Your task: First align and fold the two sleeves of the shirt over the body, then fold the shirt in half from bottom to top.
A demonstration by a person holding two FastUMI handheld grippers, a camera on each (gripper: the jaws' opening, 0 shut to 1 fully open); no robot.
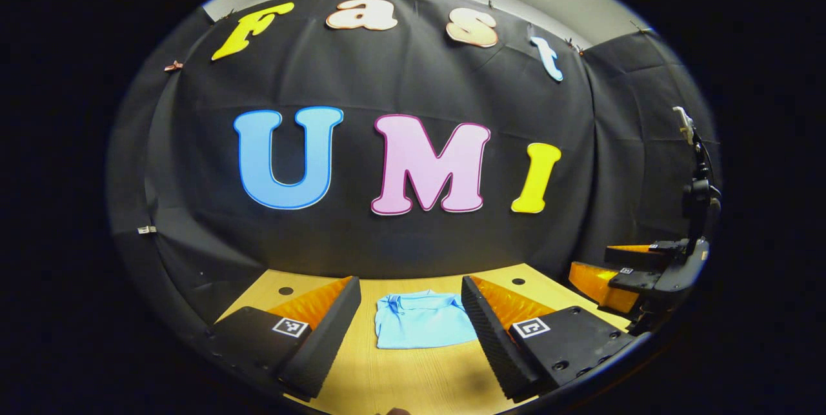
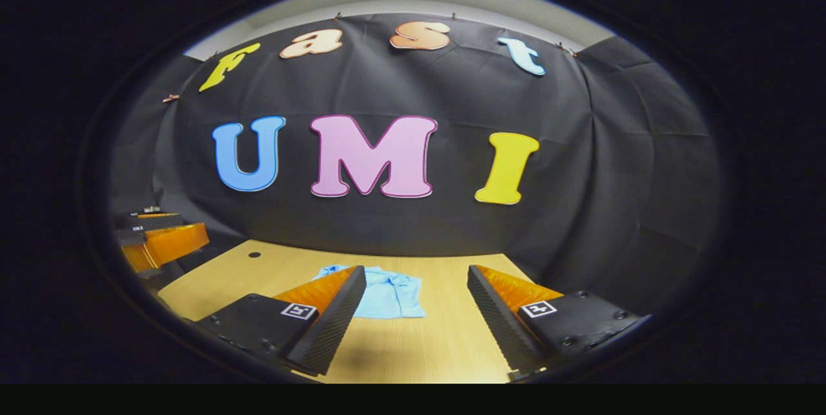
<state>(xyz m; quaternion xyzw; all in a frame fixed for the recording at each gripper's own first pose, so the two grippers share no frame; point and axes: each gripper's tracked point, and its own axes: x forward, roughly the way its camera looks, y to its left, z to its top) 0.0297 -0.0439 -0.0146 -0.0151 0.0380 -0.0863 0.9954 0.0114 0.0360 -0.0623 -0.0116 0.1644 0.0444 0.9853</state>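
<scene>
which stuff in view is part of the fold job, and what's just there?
Job:
- light blue shirt, lying in a compact bundle on the table, collar visible
- left tool, open, above the table with the shirt seen between its fingers
- right tool, open, holding nothing

Just there:
- wooden table
- small dark holes in the tabletop

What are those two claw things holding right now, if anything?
Nothing. The left gripper and right gripper are both open, raised above the table; the folded shirt lies there untouched.
</scene>
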